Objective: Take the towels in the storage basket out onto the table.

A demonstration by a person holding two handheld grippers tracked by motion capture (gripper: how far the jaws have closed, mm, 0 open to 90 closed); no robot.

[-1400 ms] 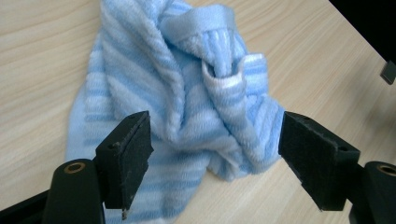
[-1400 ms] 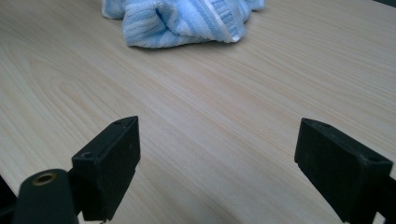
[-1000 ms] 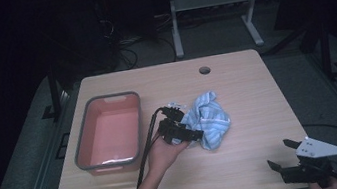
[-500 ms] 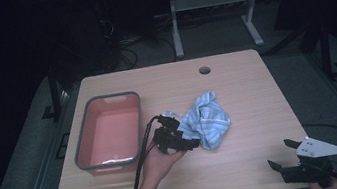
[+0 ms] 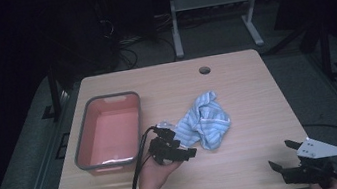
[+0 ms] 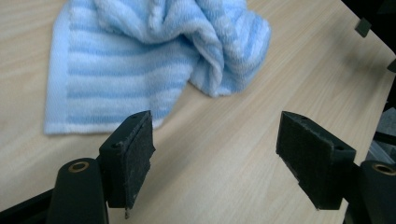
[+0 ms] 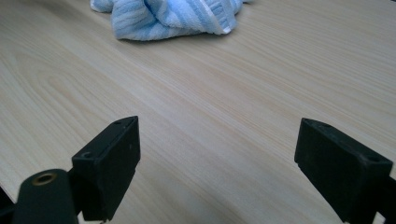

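The striped towel [image 6: 154,56] runs off both gripper views' top edges.

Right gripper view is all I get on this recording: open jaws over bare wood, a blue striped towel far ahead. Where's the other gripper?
Observer: The left gripper is held just short of the towel, at the towel's left-front edge in the high view.
Operator: Holding the cloth?
Observer: No. In the left gripper view its jaws stand wide apart over bare wood, the towel's flat edge just beyond the left pad.
Operator: Anything else on the table?
Observer: A pink tub with a grey rim sits left of the towel, with nothing visible in it.
Operator: And where is my gripper?
Observer: The right gripper hangs at the table's front right corner.
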